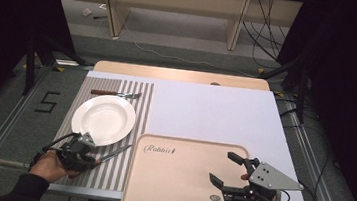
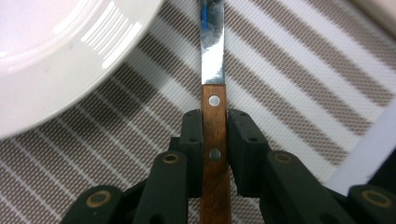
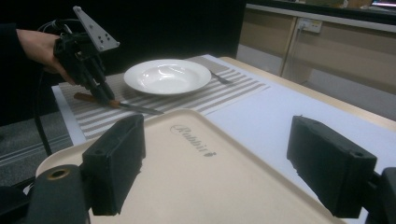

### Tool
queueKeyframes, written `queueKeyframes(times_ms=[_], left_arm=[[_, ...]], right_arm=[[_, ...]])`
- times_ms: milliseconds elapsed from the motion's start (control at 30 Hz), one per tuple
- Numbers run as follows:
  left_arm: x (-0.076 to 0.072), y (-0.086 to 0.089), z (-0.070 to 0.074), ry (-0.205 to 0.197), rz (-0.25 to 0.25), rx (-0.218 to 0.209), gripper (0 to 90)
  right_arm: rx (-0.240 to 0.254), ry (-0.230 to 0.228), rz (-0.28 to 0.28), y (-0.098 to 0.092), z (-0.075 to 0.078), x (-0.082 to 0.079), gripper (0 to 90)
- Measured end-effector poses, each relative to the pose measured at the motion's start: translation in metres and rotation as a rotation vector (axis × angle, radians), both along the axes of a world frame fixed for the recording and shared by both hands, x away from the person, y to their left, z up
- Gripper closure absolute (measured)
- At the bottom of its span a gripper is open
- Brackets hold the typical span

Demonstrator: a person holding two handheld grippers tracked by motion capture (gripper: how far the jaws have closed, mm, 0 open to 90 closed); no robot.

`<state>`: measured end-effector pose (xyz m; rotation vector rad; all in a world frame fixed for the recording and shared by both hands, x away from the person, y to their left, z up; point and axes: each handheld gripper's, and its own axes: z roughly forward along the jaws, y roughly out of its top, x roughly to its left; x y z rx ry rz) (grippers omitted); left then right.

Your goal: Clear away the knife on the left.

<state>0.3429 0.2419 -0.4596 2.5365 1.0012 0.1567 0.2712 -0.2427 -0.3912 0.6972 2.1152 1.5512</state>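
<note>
A knife (image 1: pixel 117 152) with a wooden handle and steel blade lies on the striped placemat (image 1: pixel 143 107), just right of the white plate (image 1: pixel 104 119). My left gripper (image 1: pixel 93 160) is shut on the handle at the mat's near end. In the left gripper view the two jaws press on both sides of the riveted handle (image 2: pixel 214 100), and the blade (image 2: pixel 213 51) points away. The right gripper view shows the left gripper (image 3: pixel 102 96) tilted down onto the knife (image 3: pixel 135 108). My right gripper (image 1: pixel 223 168) hovers open over the beige tray (image 1: pixel 177 191), with nothing between its pads (image 3: pixel 116 158).
A fork (image 1: pixel 119 94) with a reddish handle lies on the mat beyond the plate. The tray (image 3: pixel 196 186) sits at the table's near edge, partly overhanging it. White sheet (image 1: pixel 215 114) covers the table's right and far parts. Floor and cables lie beyond.
</note>
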Motion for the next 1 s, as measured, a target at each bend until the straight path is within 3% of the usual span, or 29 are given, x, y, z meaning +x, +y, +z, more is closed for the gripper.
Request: queueKeyframes(times_ms=[167,267,467,1000], left_arm=[[-0.006,-0.013,0.007,-0.018,-0.029,-0.019,76.8],[-0.008,-0.017,0.010,-0.032,-0.032,0.003,76.7],[-0.010,-0.016,0.014,-0.054,0.010,0.002,76.8],[-0.016,-0.021,0.026,-0.088,0.021,-0.019,76.8]], right_arm=[[0.002,0.003,-0.001,0.000,0.000,0.000,20.4],[-0.002,0.002,0.000,0.000,0.000,0.000,20.5],[-0.001,0.004,0.002,0.000,0.000,0.000,20.4],[-0.001,0.003,0.005,0.000,0.000,0.000,20.4]])
